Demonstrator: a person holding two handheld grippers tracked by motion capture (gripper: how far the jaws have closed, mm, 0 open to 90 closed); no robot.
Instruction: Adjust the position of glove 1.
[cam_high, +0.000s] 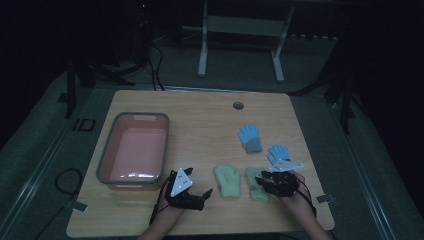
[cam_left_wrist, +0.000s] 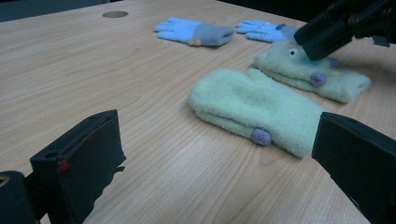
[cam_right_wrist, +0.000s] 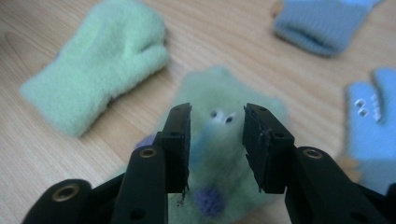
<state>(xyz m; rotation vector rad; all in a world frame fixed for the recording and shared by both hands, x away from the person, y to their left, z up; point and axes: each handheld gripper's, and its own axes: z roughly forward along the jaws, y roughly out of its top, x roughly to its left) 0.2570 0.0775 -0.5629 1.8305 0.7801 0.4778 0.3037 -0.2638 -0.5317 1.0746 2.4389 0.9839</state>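
Right gripper (cam_right_wrist: 217, 144) open over green mitten (cam_right_wrist: 224, 154); table (cam_right_wrist: 196, 42) beyond.

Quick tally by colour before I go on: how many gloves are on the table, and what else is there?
Green mittens: 2 — one, the other under the right gripper
Blue gloves: 2 — one, the other
Pink bin: 1
Total: 5

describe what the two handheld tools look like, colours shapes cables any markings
Both are black, blocky and two-jawed. The left tool carries a pale grey three-cornered plate with small dark dots, as does the right tool. Dark cables trail back toward the forearms. Up close, the jaws are flat black slabs on arms with round metal-ringed holes.
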